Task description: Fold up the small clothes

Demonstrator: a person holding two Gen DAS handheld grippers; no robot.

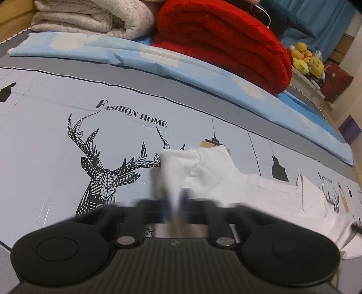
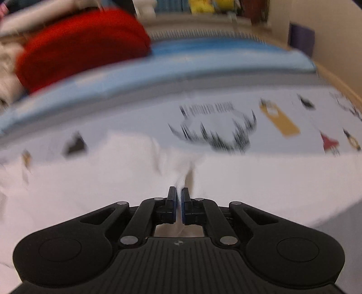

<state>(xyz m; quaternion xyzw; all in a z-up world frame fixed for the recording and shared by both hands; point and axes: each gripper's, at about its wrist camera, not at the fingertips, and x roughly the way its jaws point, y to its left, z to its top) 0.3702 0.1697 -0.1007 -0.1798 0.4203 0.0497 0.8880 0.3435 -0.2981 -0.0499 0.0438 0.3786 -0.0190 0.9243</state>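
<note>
The left tongs are squeezed tight on a bunched-up bit of the small white cloth garment, though they look blurry. The right tongs are pinched tight on another fold of that same white garment. The garment lies spread on the pale blue bed sheet with black deer drawings. Behind it lies a flat light blue quilt with white clouds. On the quilt sit a rolled red blanket and a folded cream blanket. Far off are yellow soft toys.
</note>
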